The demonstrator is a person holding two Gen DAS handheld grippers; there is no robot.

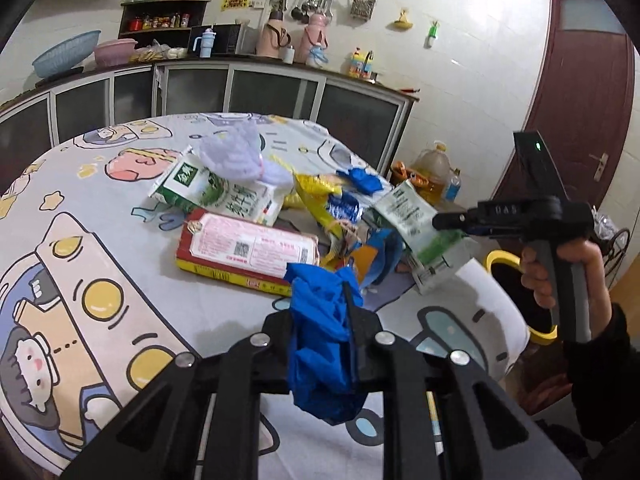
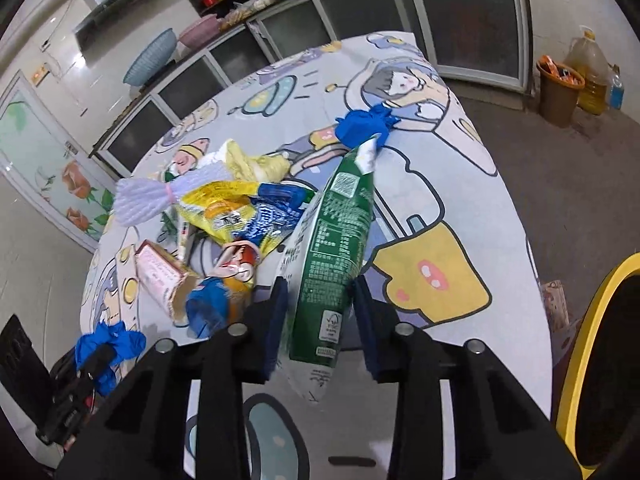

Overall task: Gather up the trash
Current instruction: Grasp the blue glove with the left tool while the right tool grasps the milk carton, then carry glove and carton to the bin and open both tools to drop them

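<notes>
My left gripper (image 1: 320, 312) is shut on a crumpled blue plastic bag (image 1: 320, 340), held above the near edge of the round table (image 1: 80, 208). It also shows in the right wrist view (image 2: 108, 346). My right gripper (image 2: 320, 300) is shut on a green and white milk carton (image 2: 332, 248), lifted at the table's right edge; the carton shows in the left wrist view (image 1: 416, 220). More trash lies mid-table: a red and pink box (image 1: 248, 252), another green carton (image 1: 216, 192), a yellow wrapper (image 2: 228, 208), white foam netting (image 2: 148, 196) and a blue wad (image 2: 364, 126).
A black bin with a yellow rim (image 2: 600, 360) stands right of the table, also in the left wrist view (image 1: 516, 292). A brown basket (image 2: 558, 88) and an oil jug (image 2: 592, 68) sit on the floor by the cabinets (image 1: 260, 88).
</notes>
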